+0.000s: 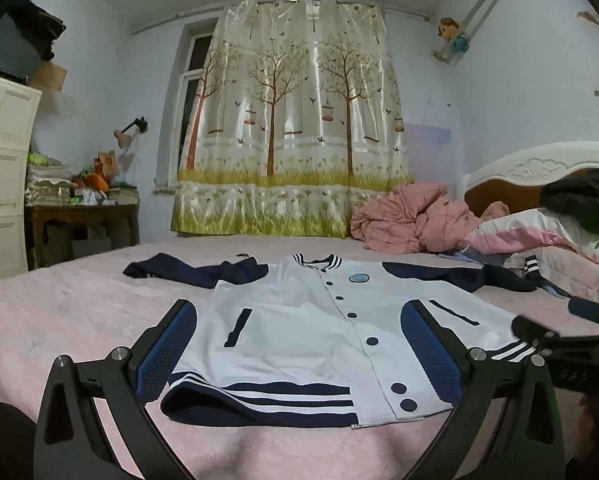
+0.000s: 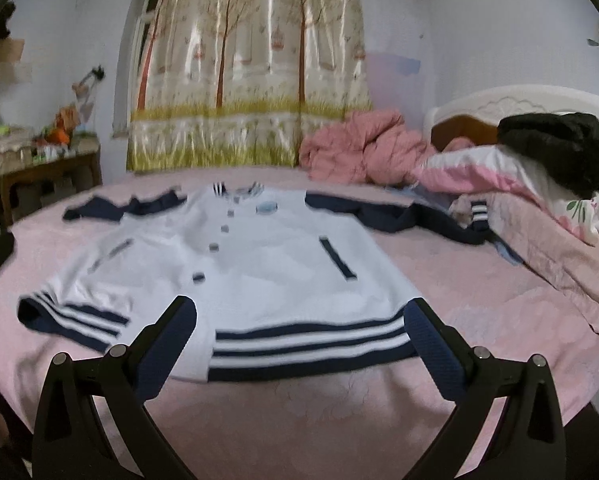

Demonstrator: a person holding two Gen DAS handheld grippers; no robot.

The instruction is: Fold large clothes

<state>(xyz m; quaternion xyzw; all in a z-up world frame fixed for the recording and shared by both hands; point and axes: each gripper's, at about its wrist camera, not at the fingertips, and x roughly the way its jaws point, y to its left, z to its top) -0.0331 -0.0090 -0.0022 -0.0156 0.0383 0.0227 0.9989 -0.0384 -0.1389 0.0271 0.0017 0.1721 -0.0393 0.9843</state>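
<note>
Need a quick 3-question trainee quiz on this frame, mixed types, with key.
1. True or false: the left tongs are shut on the jacket.
2. The jacket lies on the bed: A) folded in half B) spread flat, front up C) bunched in a heap.
3. Fill in: the jacket's sleeves are coloured ____.

Key: 1 false, both the left tongs and the right tongs are open, holding nothing; 2 B; 3 navy.

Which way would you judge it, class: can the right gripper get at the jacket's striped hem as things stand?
Probably yes. The right gripper is open and hangs just above the striped hem of the jacket, which lies flat on the bed. Nothing lies between them.
</note>
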